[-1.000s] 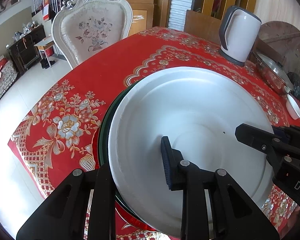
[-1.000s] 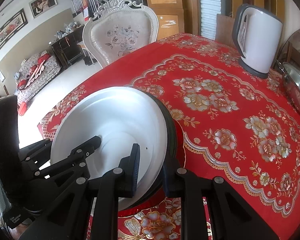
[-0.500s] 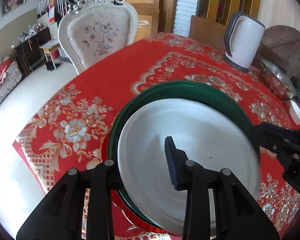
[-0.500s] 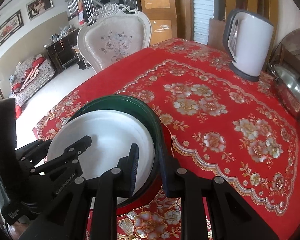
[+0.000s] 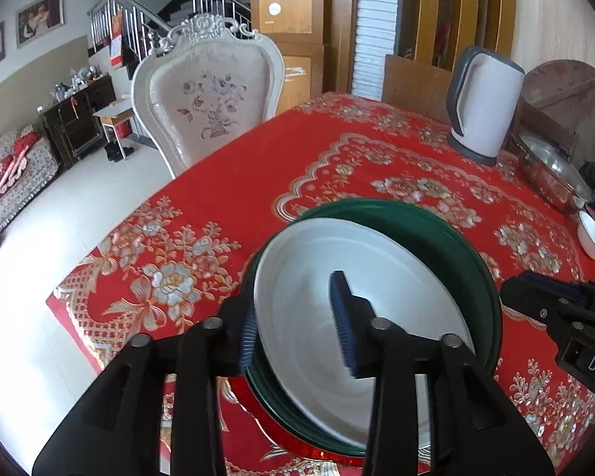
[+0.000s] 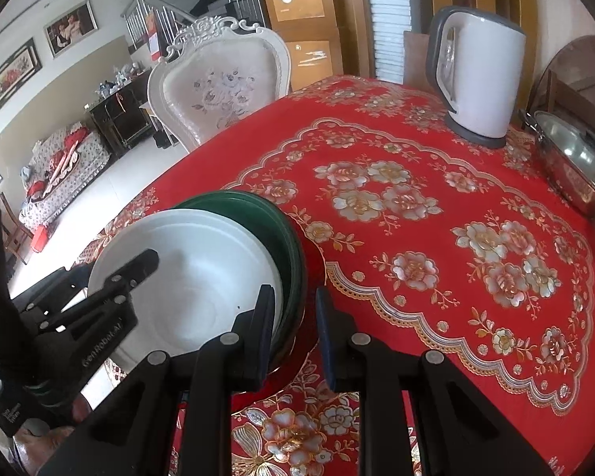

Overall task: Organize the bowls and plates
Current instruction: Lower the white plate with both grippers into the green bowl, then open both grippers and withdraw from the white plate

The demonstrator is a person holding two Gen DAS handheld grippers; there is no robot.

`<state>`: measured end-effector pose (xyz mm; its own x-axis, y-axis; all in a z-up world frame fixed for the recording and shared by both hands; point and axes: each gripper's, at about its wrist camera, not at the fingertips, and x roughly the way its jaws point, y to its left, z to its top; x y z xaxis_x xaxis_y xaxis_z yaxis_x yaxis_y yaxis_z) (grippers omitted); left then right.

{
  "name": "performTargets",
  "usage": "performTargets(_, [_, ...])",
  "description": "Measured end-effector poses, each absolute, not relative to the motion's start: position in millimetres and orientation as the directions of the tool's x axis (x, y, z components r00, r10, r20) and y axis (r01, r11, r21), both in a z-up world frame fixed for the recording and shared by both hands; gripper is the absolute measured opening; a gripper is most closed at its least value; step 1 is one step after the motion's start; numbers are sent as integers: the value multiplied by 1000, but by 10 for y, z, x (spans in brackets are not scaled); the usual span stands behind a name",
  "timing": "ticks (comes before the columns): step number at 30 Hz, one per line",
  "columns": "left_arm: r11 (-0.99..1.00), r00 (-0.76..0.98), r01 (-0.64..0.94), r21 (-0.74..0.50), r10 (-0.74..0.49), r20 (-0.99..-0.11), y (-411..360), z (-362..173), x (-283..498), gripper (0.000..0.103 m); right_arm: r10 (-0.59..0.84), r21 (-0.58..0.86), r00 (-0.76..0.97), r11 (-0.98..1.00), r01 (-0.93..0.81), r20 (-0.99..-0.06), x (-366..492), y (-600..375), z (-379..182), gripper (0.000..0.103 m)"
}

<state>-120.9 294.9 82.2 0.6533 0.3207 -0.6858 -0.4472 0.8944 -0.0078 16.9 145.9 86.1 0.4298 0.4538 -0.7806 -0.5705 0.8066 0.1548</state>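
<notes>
The desk under a red floral tablecloth (image 6: 416, 198) spreads ahead of both tongs. On it, straight before them, a wide dark green plate (image 5: 456, 246) carries a round white plate (image 5: 297, 317). The left tongs (image 5: 293, 317) are opening, pads either side of the white plate's near rim. The right tongs (image 6: 295, 331) stand narrow, straddling the stacked rims; whether they pinch is unclear.

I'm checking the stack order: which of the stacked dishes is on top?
The white plate. It sits inside the green plate, whose rim shows around it; a red plate peeks out underneath both.
</notes>
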Motion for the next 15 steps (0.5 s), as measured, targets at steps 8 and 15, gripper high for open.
performTargets(8, [878, 665, -479, -13, 353, -658, 3026, 895, -1269, 60, 466, 175, 422, 805, -567, -778, 160, 1415, 862, 21])
performTargets(15, [900, 684, -436, -15, 320, -655, 2836, 926, -1219, 60, 465, 186, 430, 816, -548, -774, 163, 1276, 876, 21])
